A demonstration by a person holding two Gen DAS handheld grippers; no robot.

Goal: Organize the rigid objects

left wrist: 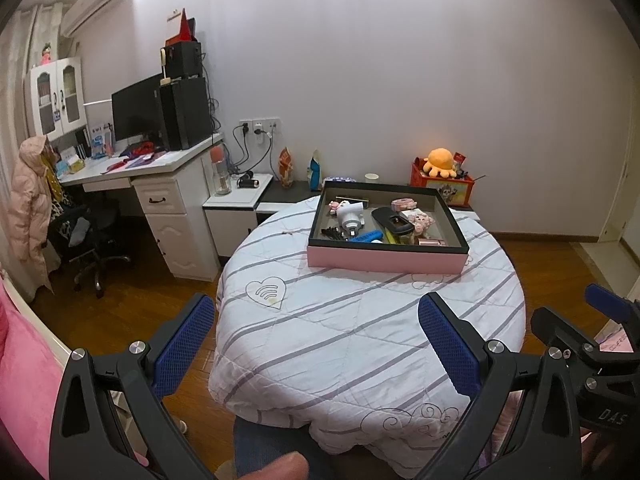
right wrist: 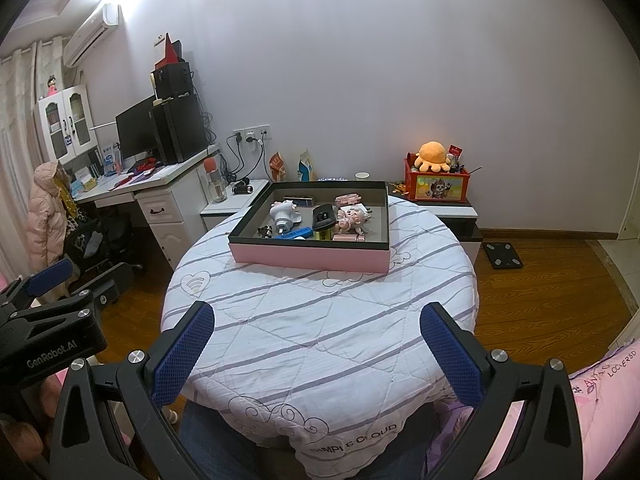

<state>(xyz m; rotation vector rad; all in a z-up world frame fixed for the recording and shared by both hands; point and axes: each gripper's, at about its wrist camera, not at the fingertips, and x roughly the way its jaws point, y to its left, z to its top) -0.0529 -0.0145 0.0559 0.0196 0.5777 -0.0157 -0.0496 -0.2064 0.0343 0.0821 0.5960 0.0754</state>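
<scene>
Tray (left wrist: 386, 258), pink-walled with a dark rim, sits on the round quilted table (left wrist: 340, 344), long axis running left-right, holding jumbled small items. Left gripper (left wrist: 316, 344) and right gripper (right wrist: 316, 350) hover nearer, fingers spread apart, empty.

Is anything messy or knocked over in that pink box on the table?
Yes. Inside the pink box the small things lie jumbled in one heap: a white gadget tipped over, a blue stick and a black case slanted. Nothing spilled outside.
</scene>
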